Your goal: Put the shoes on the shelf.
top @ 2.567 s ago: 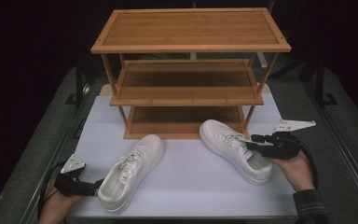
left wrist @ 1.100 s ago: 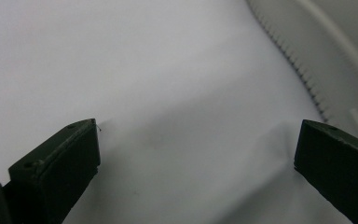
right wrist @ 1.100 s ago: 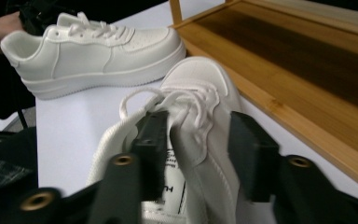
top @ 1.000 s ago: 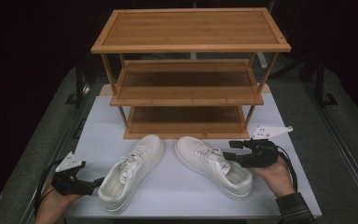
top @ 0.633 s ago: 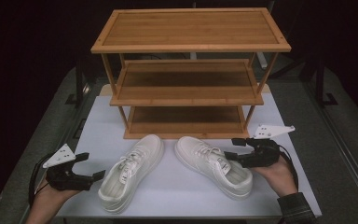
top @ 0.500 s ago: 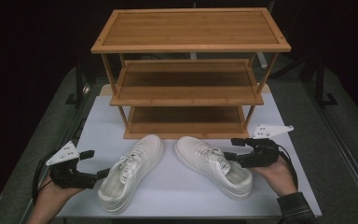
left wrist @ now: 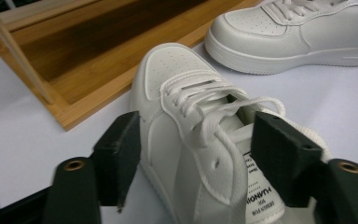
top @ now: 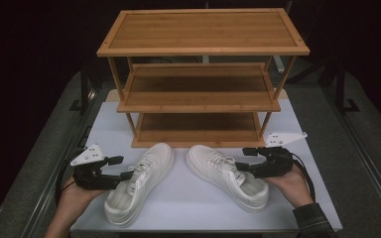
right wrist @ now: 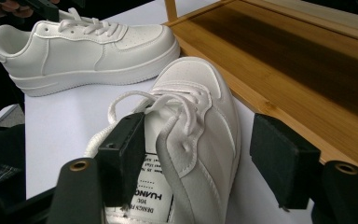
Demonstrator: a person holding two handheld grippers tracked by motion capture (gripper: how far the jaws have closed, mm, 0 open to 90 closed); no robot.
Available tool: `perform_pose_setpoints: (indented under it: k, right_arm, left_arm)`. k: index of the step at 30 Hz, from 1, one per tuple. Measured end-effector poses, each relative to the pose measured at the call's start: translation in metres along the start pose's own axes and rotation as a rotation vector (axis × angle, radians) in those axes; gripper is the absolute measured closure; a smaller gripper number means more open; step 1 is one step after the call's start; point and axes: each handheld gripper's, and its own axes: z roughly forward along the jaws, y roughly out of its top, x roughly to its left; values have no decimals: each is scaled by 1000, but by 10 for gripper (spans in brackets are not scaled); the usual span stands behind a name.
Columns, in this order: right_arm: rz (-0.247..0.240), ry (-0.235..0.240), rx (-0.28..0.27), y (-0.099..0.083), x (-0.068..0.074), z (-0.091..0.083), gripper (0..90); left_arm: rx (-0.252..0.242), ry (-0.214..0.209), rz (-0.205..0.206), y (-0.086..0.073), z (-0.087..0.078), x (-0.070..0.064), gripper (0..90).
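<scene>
My left tongs (left wrist: 196,158) stand open, jaws straddling the collar wall of the left shoe (left wrist: 186,126), one outside and one over the opening. My right tongs (right wrist: 200,158) also stand open, one jaw inside the right shoe (right wrist: 191,130), the other clear of its side. Both shoes sit on the counter (top: 188,198), toes toward the rack (top: 198,94).

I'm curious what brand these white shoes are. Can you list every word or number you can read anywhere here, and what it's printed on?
"HUMON…", cut off at the frame edge: tongue label of the left shoe, left gripper view.
"HUANO…", partly hidden by a jaw: tongue label of the right shoe, right gripper view.
Smaller lines on both labels: too small and blurred to read.
Wooden rack and white table: no writing visible.
</scene>
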Motion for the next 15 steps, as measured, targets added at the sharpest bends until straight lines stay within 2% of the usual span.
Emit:
perform_pose_setpoints:
  k: [6,10,13,14,15]
  right_arm:
    - [-10,15,30,-1,0,2,386]
    - [-15,16,54,-2,-1,6,439]
    - [-25,21,72,-3,0,8,479]
    - [-35,24,94,-3,1,11,550]
    - [-35,24,94,-3,1,11,550]
  left_arm:
    - [37,-8,13,-5,5,-1,490]
    - [40,-26,5,-9,5,-1,565]
    - [50,-38,15,-9,4,-2,617]
    - [66,-40,23,-10,6,-3,634]
    - [66,-40,23,-10,6,-3,641]
